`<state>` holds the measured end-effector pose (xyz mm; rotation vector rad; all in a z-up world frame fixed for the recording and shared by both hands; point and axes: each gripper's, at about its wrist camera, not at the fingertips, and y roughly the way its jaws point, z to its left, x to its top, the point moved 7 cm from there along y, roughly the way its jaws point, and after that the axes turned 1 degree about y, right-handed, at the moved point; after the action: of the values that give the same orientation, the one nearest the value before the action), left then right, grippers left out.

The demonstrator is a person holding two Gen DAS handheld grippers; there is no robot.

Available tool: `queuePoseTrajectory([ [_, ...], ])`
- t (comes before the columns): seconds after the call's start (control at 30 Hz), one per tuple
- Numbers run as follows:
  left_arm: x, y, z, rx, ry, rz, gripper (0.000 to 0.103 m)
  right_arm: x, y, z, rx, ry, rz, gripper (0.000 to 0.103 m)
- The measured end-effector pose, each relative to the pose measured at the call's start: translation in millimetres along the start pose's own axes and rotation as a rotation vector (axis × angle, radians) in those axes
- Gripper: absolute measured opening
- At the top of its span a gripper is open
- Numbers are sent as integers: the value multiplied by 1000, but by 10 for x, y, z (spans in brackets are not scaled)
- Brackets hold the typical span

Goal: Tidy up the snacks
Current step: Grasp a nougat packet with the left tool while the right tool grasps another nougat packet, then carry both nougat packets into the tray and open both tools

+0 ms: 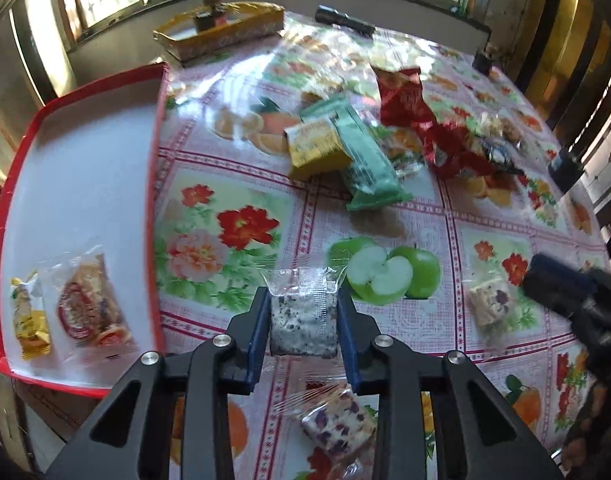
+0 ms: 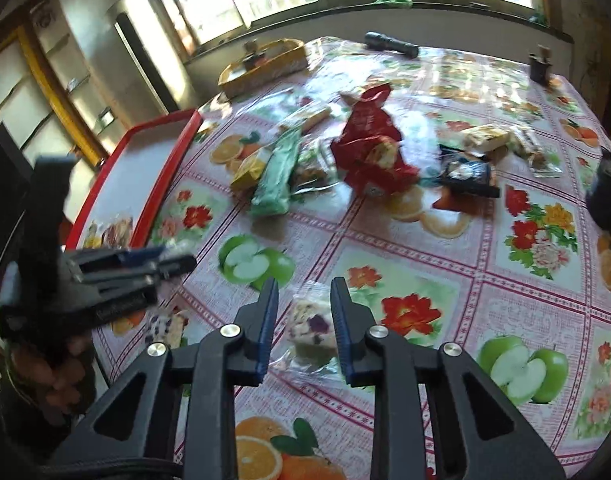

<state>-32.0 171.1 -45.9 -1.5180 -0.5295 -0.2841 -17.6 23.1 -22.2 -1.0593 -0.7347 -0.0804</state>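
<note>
Right wrist view: left gripper (image 2: 181,262) motion-blurred

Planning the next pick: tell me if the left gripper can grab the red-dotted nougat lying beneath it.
Probably not yet: the left gripper is shut on a speckled wrapped snack. The red-dotted nougat lies uncovered, so it should be reachable once that load is set down.

Bare cloth (image 1: 265,200) lies between the red tray (image 1: 155,184) and the central snack pile (image 1: 357,152). The tray's raised rim borders its left side. A wrapped bar (image 1: 337,424) lies nearest the camera.
</note>
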Motion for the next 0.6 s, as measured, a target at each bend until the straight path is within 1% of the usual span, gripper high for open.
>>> queuePoseTrajectory([
  [0.03, 12, -63, 46, -5, -11, -10, 31, -27, 46, 16, -22, -12, 15, 40],
  [0.07, 17, -98, 72, -7, -18, -17, 31, -47, 93, 6, -49, -17, 23, 57],
  [0.1, 27, -139, 101, -9, -27, -26, 31, -74, 142, -14, -80, -17, 33, 70],
  [0.13, 39, -188, 128, -11, -33, -37, 31, -109, 210, -38, -105, -6, 46, 71],
  [0.23, 61, -205, 148, -13, -48, -46, 31, -189, 362, -50, -116, 19, 77, 70],
  [0.27, 62, -211, 157, -15, -50, -46, 31, -214, 398, -43, -127, 11, 86, 64],
  [0.3, 63, -226, 164, -18, -49, -48, 31, -229, 426, -14, -167, -24, 88, 57],
  [0.37, 60, -256, 150, -22, -44, -56, 31, -242, 429, 13, -198, -51, 94, 37],
  [0.43, 57, -309, 142, -22, -36, -70, 31, -240, 415, 20, -210, -56, 90, 35],
  [0.6, 74, -389, 160, -21, -32, -94, 31, -118, 185, 45, -158, -5, 10, 35],
])
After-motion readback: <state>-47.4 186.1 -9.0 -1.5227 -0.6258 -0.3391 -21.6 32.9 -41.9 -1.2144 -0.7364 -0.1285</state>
